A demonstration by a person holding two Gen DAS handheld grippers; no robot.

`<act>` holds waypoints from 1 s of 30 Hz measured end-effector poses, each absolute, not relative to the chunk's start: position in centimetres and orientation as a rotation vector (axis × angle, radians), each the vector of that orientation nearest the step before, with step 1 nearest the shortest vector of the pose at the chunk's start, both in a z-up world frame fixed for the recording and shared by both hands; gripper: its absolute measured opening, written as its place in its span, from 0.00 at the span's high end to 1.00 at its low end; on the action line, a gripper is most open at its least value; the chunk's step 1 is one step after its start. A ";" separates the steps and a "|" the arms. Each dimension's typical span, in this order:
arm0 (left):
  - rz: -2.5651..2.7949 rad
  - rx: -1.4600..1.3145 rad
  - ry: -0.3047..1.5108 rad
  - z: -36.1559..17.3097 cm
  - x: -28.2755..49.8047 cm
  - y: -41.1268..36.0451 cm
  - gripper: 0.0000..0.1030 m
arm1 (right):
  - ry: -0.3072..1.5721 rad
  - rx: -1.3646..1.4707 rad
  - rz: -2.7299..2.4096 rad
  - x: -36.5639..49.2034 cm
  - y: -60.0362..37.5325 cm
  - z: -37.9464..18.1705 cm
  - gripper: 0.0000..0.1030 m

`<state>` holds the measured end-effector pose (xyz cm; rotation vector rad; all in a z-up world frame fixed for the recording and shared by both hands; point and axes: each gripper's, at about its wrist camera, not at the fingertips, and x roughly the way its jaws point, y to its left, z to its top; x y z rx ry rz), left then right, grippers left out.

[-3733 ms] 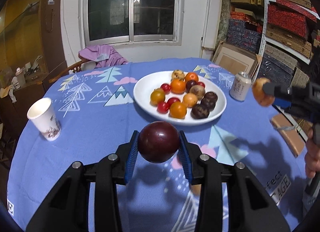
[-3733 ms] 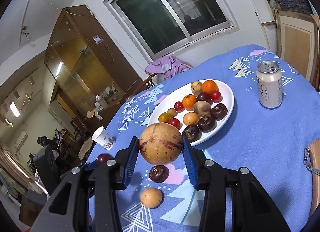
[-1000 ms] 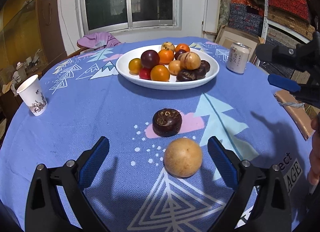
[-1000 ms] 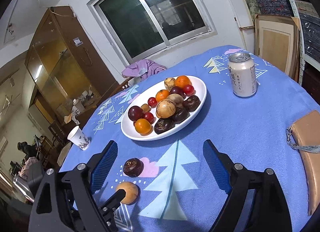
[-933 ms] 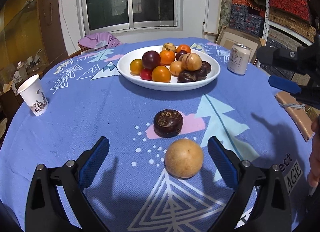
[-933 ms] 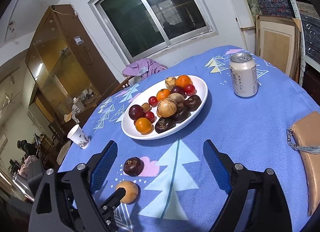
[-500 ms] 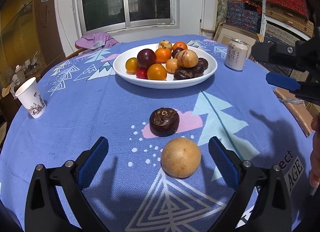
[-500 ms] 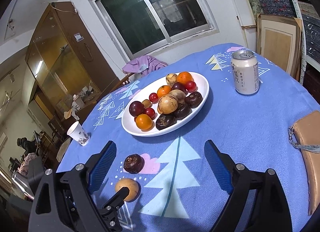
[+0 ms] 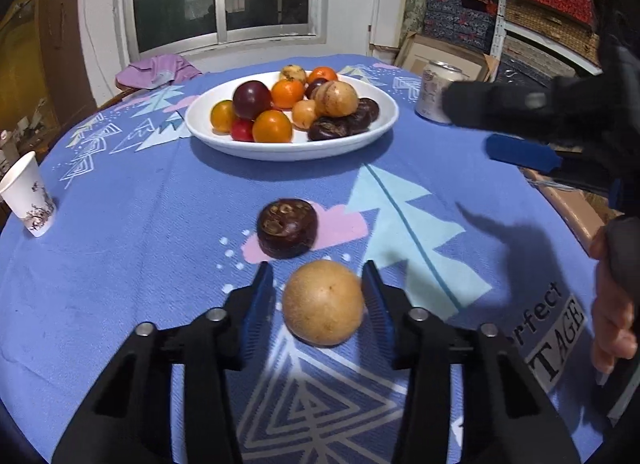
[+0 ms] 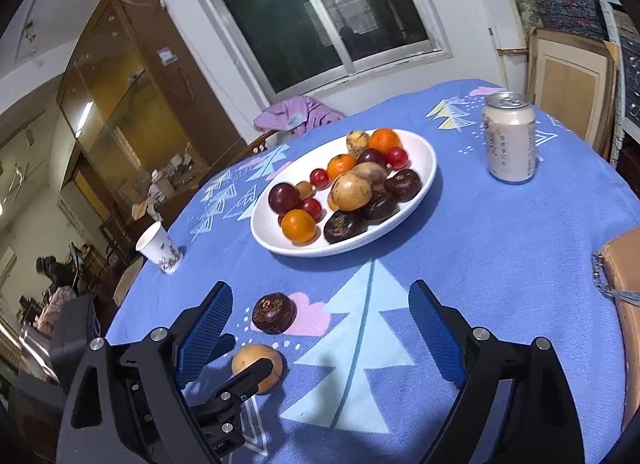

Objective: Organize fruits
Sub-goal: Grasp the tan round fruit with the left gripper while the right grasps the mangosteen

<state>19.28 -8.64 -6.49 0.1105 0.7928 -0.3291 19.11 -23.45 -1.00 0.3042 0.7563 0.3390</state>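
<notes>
One blue patterned tablecloth (image 9: 132,232), seemingly round.

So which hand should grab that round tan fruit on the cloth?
Left. Its tool already has a finger on each side of the tan fruit. The right tool is wide open, holding nothing, and off to the side.
</notes>
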 end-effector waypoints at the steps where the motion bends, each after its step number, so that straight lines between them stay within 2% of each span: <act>1: -0.321 0.135 0.782 -6.4 18.9 -9.0 0.63 | 0.775 0.276 0.342 19.4 -22.9 -1.3 0.12; 8: -0.281 0.204 0.707 -5.6 16.1 -9.2 0.63 | 0.958 0.006 0.448 23.9 -15.4 -4.6 0.13; 10: -0.277 0.199 0.699 -5.4 15.7 -8.7 0.64 | 0.972 -0.047 0.468 24.7 -13.4 -5.3 0.18; 11: -0.274 0.185 0.704 -5.4 15.7 -8.3 0.70 | 0.985 -0.071 0.475 25.2 -12.5 -5.6 0.26; 12: -0.286 0.158 0.712 -5.3 15.8 -7.8 0.80 | 0.999 -0.094 0.483 25.4 -11.9 -5.9 0.38; 13: -0.299 0.127 0.722 -5.3 15.8 -7.2 0.81 | 0.989 -0.114 0.483 25.4 -11.5 -5.8 0.40; 15: -0.309 0.108 0.730 -5.2 15.7 -6.5 0.82 | 0.994 -0.117 0.505 25.4 -11.4 -5.6 0.58; 21: -0.330 0.101 0.726 -5.0 15.7 -5.9 0.81 | 0.986 -0.076 0.517 24.8 -12.6 -5.8 0.58; 23: -0.339 0.061 0.761 -5.4 16.3 -5.2 0.62 | 0.978 -0.073 0.512 24.4 -13.2 -5.6 0.58; 24: -0.354 0.036 0.783 -5.6 16.6 -4.9 0.57 | 0.978 -0.069 0.514 24.3 -13.4 -5.5 0.58; 26: -0.378 0.025 0.793 -5.9 16.9 -4.8 0.41 | 0.965 -0.048 0.505 24.2 -14.0 -5.3 0.58; 28: -0.402 0.057 0.787 -5.8 16.5 -5.3 0.36 | 0.951 -0.031 0.509 24.1 -14.6 -4.7 0.58; 30: -0.412 0.084 0.785 -5.8 16.3 -5.7 0.34 | 0.931 -0.009 0.515 23.8 -15.1 -4.0 0.58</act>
